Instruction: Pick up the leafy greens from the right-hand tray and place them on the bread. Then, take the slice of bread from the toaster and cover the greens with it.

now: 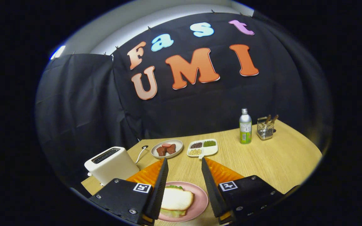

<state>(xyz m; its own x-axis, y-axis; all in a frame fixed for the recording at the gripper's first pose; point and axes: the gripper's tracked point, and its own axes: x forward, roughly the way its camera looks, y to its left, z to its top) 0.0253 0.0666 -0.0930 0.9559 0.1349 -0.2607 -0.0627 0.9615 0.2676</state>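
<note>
A pink plate lies on the wooden table between my fingers and below them. On it a slice of bread covers leafy greens, whose green edges stick out at its near and far sides. My gripper hovers above the plate, open, with nothing between its fingers. A white toaster stands to the left of the left finger; its slot looks dark and I see no bread standing out of it.
Beyond the fingertips a round plate holds reddish-brown pieces, and a white divided tray holds beans and grains. Farther right stand a green bottle and a metal wire holder. The toaster's white cord trails behind it.
</note>
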